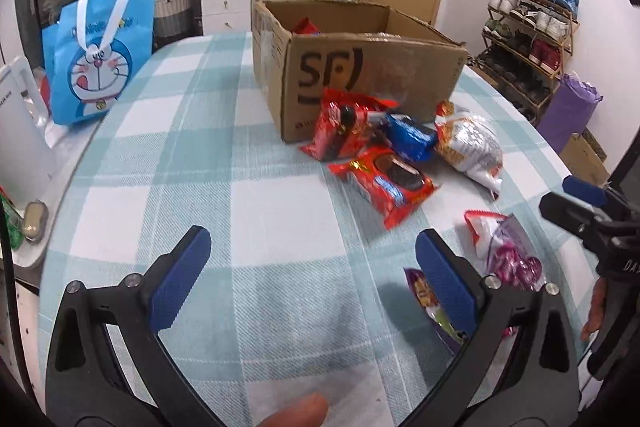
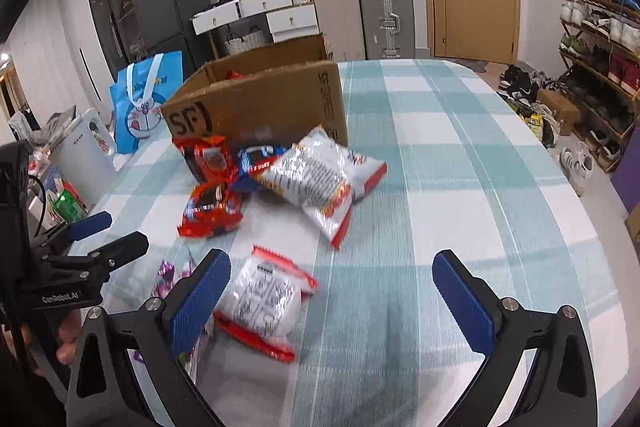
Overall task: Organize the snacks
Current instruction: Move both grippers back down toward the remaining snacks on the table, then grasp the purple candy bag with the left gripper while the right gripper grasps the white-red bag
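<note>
Two claws hover above a surface (image 1: 248, 163) draped in a blue-and-white checked cloth, snacks scattered before an open cardboard box (image 1: 372, 67). The left claw (image 1: 308, 279) is spread wide with nothing between its blue pads; a purple packet (image 1: 424, 291) lies just beside its right finger, and a clear bag of pink sweets (image 1: 508, 251) sits near it. The right claw (image 2: 332, 291) is likewise spread wide and empty, a white-and-red packet (image 2: 260, 301) lying beside its left finger. Against the box's front, two red packs (image 1: 380, 179), a blue pack (image 1: 412, 139) and a silver bag (image 1: 472, 147) lie heaped together, touching. Something red shows inside the box. A blue cartoon tote (image 1: 100, 55) stands at the surface's far left edge.
</note>
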`<control>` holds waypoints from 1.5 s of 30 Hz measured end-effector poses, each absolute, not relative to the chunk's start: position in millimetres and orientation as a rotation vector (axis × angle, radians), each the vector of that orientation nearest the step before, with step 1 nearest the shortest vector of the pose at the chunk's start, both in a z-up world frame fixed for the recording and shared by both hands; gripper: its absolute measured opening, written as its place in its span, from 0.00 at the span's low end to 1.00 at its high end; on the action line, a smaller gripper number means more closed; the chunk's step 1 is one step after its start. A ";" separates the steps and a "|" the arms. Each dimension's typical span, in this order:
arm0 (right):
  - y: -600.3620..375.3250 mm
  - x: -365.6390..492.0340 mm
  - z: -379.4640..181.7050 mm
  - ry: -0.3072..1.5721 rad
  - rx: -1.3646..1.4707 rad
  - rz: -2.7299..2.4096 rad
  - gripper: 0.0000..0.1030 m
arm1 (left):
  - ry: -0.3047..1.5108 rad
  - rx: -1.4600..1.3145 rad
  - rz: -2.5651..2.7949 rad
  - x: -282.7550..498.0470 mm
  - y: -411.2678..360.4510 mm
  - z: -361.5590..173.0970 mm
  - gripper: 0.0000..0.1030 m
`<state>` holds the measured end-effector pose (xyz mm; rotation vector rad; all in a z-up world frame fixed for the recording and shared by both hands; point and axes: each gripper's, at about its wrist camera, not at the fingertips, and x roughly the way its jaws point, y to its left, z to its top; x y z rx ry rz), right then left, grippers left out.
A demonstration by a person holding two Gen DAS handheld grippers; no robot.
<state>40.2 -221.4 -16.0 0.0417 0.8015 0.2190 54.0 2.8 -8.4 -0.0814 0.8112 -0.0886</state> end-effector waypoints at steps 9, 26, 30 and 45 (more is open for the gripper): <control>-210.1 25.1 -23.0 0.821 0.019 0.195 1.00 | 0.842 -0.065 -0.210 43.9 -4.3 -17.2 0.99; -187.9 43.4 -42.3 0.895 -0.019 0.255 1.00 | 0.899 -0.083 -0.191 46.0 -6.4 -24.4 0.99; -183.7 49.7 -49.7 0.924 -0.028 0.257 1.00 | 0.891 -0.096 -0.155 43.9 -3.9 -23.0 0.99; -181.6 55.8 -59.3 0.944 0.000 0.236 1.00 | 0.907 -0.140 -0.105 38.0 -1.6 -20.6 0.99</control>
